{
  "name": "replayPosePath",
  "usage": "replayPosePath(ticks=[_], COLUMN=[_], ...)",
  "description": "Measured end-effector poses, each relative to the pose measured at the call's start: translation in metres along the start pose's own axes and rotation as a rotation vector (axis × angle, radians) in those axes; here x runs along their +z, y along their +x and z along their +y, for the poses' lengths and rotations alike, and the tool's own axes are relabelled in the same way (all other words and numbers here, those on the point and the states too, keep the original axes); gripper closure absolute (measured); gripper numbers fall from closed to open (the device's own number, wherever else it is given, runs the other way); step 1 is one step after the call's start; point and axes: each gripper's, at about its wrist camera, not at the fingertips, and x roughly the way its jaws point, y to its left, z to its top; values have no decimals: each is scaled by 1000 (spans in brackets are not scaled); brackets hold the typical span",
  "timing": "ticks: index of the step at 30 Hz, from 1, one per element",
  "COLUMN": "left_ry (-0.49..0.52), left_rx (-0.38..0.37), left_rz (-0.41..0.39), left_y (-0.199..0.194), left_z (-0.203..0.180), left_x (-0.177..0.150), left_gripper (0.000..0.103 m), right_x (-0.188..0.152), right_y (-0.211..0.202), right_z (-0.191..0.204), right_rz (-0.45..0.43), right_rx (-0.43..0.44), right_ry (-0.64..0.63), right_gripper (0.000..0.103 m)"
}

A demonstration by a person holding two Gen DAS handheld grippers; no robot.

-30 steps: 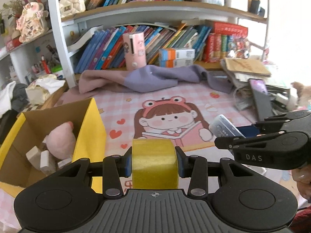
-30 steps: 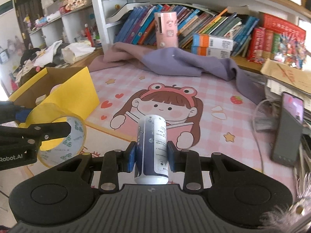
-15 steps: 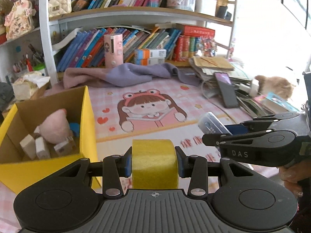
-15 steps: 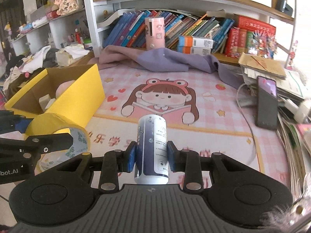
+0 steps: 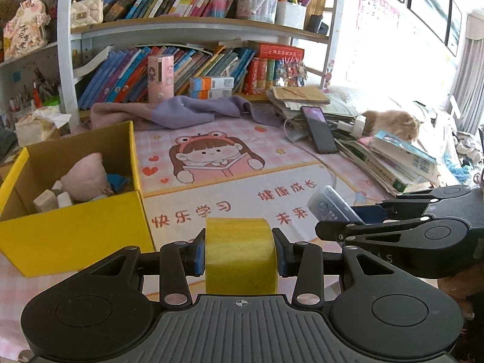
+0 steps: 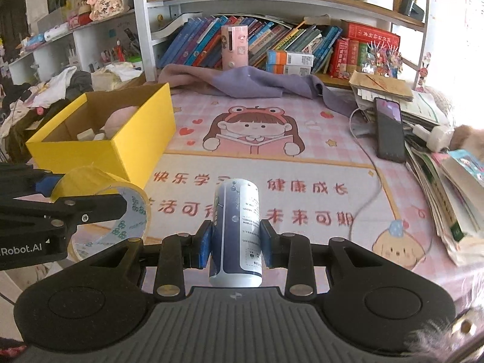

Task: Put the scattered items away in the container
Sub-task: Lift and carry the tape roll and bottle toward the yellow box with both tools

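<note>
My left gripper [image 5: 240, 252] is shut on a yellow tape roll [image 5: 240, 255], held above the pink mat just right of the yellow cardboard box [image 5: 72, 236]. The box holds a pink plush toy [image 5: 86, 178] and some small white blocks. My right gripper [image 6: 236, 242] is shut on a blue-and-white can [image 6: 237, 227], held over the mat's near edge. In the right wrist view the tape roll [image 6: 106, 202] and left gripper [image 6: 78, 205] hang at the left, in front of the box [image 6: 121, 139]. In the left wrist view the can [image 5: 331, 204] and the right gripper [image 5: 357, 214] sit at the right.
A pink cartoon mat [image 6: 272, 157] covers the desk. A purple cloth [image 6: 251, 83] lies along the back under a bookshelf. A phone [image 6: 390, 128] rests on stacked books and papers [image 6: 438, 157] at the right. A cat [image 5: 390, 122] lies at the far right.
Both grippers have pulled back toward the near edge of the mat with their loads. The box, once close at the left, now sits farther ahead, and more of the mat shows.
</note>
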Motion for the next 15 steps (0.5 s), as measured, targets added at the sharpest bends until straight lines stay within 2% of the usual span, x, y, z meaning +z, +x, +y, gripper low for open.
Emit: replayPosePath(ticks=[5,15], left_ry=[-24,-180], left_rx=[28,177], left_rz=[9,15], left_y=[-15,-54], left_z=[12,65], left_x=[-14,-46], left_gripper=[63,63], right_x=[-9,-9], right_y=[-6,4], right_z=[20,81], right_rz=[21,70], right_rx=[44,181], right_ry=[-6,-132], right_gripper=[72,72])
